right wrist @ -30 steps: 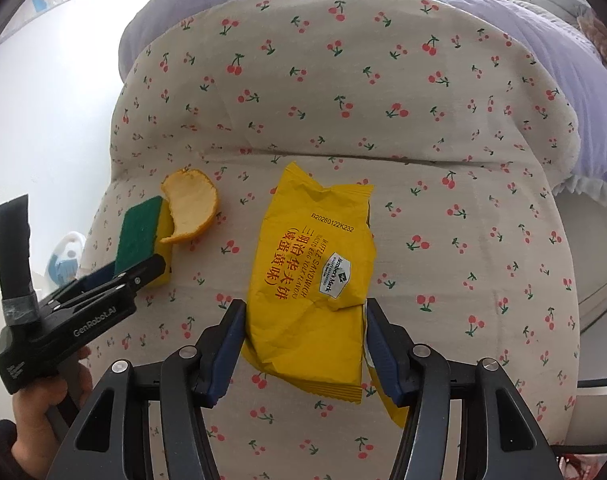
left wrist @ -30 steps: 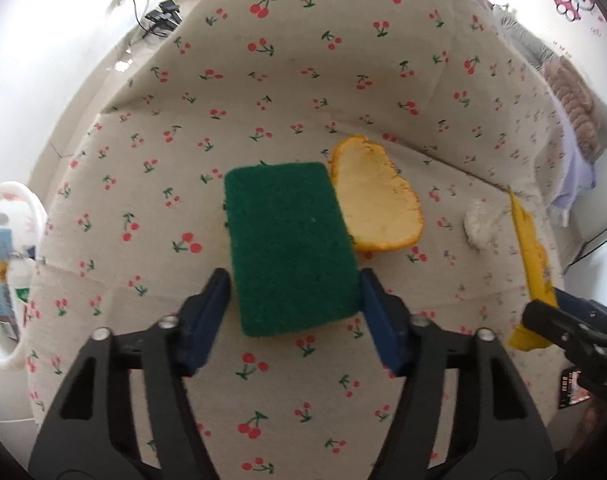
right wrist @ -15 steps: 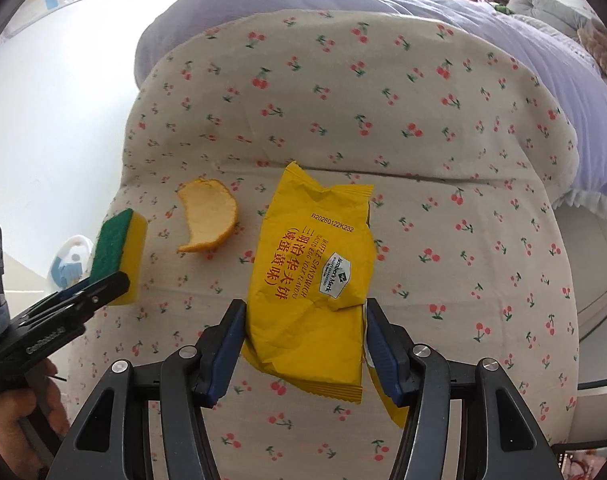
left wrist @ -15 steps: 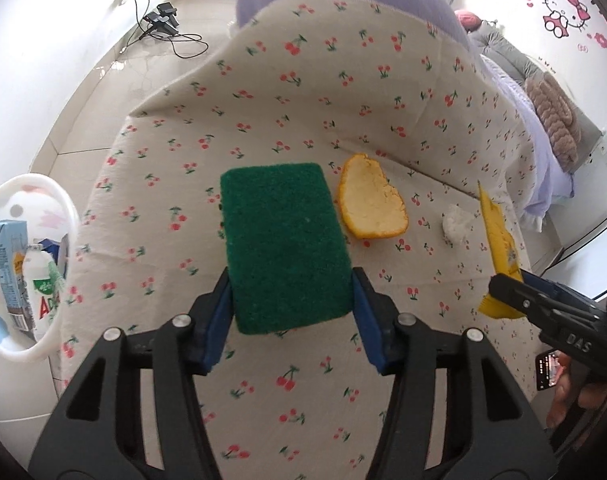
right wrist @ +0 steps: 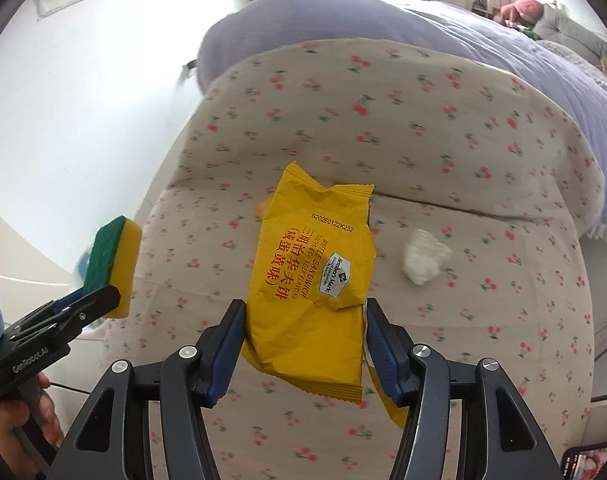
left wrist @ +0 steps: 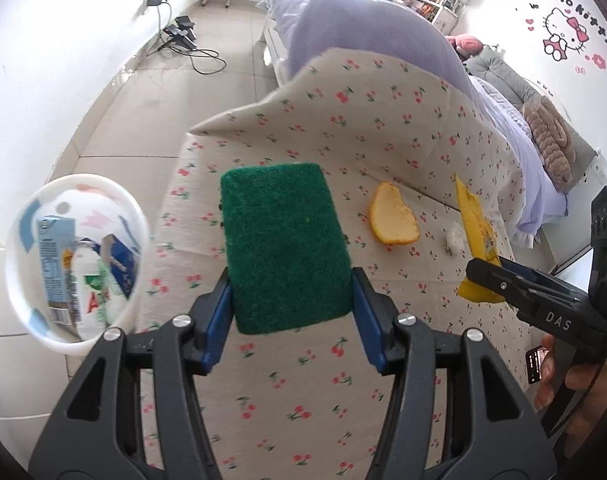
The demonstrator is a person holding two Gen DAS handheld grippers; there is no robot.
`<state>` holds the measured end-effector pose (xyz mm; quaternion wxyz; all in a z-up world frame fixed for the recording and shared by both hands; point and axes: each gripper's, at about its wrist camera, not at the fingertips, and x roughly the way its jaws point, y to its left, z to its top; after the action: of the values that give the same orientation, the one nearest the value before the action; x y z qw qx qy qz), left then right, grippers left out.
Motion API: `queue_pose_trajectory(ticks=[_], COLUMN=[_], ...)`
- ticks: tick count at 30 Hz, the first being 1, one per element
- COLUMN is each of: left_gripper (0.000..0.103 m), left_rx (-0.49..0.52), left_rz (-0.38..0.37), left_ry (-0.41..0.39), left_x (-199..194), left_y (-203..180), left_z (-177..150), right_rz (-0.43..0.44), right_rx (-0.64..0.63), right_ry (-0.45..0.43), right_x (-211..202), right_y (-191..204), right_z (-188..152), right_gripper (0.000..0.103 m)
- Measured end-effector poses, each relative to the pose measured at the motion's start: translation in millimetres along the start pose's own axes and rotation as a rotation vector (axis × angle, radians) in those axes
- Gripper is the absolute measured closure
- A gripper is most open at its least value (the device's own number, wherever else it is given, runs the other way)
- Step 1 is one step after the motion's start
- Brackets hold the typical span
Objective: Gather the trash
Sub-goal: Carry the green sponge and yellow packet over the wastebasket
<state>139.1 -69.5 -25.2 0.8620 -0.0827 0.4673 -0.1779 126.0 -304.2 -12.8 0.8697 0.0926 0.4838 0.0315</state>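
My left gripper (left wrist: 289,292) is shut on a green-topped yellow sponge (left wrist: 281,240), held in the air above the cherry-print cloth (left wrist: 383,128). My right gripper (right wrist: 305,320) is shut on a crumpled yellow snack wrapper (right wrist: 311,248), also lifted off the cloth. On the cloth lie an orange peel (left wrist: 393,220) and a crumpled white tissue (right wrist: 423,260). In the right wrist view the sponge (right wrist: 111,264) and left gripper (right wrist: 99,300) show at the left edge. The right gripper (left wrist: 487,276) with the wrapper (left wrist: 473,224) shows at the right of the left wrist view.
A white round bin (left wrist: 69,347) holding cartons and a bottle stands on the tiled floor left of the cloth. A bed with a purple cover (left wrist: 363,28) lies behind. Cables (left wrist: 191,44) trail on the floor by the wall. A phone (left wrist: 537,364) sits near a hand.
Both grippers rose and drew back from the cloth with the sponge and wrapper. The left one swung toward the bin, which shows more fully. The tissue came into the right view.
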Motion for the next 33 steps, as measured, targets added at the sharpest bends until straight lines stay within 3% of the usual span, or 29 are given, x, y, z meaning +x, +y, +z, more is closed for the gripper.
queue_pose_trajectory(ticks=[33], left_gripper=[0.045], left_rx=[-0.238], left_rz=[0.115], left_ry=[-0.085], left_x=[-61], left_y=[130], left_z=[-9], right_rz=[0.164], right_rx=[-0.158], right_ry=[0.029], right_x=[37], right_y=[162], right_z=[19], right_gripper=[0.044])
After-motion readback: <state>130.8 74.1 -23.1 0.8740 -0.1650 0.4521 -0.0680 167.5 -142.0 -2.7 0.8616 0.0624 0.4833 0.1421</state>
